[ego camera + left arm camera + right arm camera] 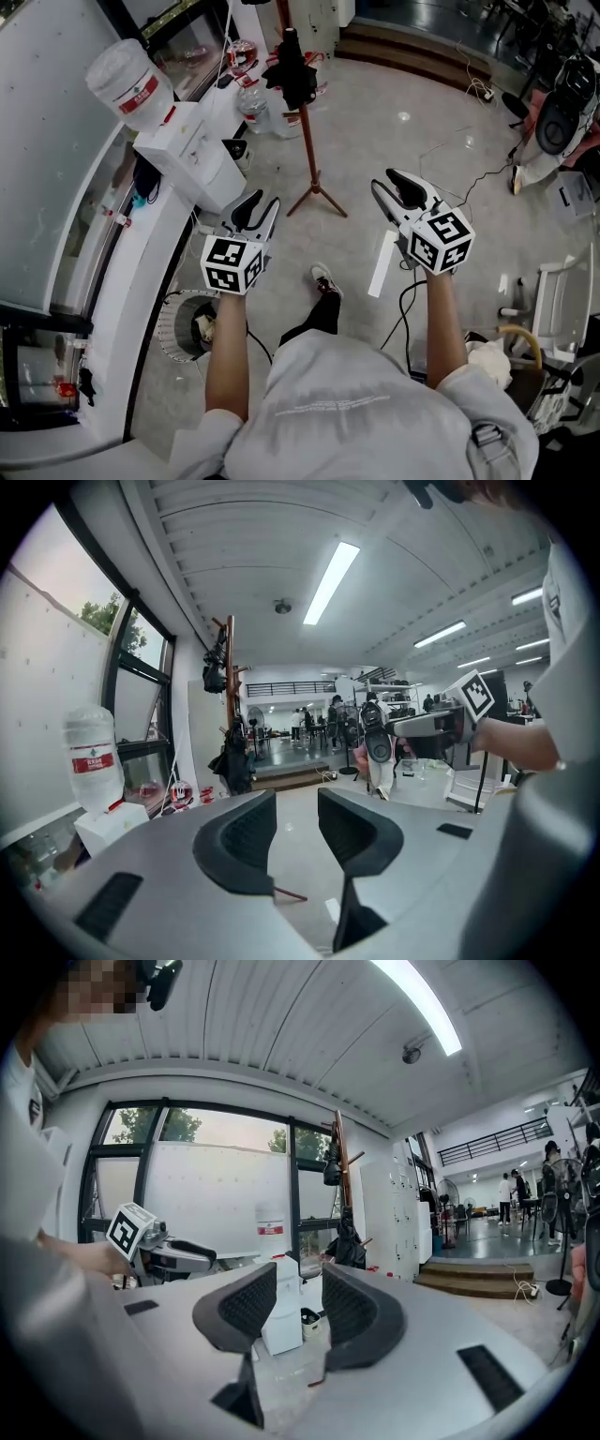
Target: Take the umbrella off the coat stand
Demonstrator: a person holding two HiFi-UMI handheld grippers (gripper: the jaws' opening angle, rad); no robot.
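Observation:
A black folded umbrella (292, 75) hangs on the red-brown coat stand (307, 141), which rises from the floor ahead of me. In the left gripper view the umbrella (232, 761) hangs low against the pole (230, 696); in the right gripper view the umbrella (349, 1246) shows beside the pole (341, 1171). My left gripper (262, 208) (295, 817) and right gripper (386, 183) (300, 1302) are held side by side, well short of the stand. Both are open, with nothing between the jaws.
A white water dispenser (192, 155) with an upturned bottle (131, 84) stands by the window wall at the left, with bottles and clutter (251, 103) on the floor near it. A second dark item (216, 672) hangs from a top hook. Chairs and cables (553, 122) lie right.

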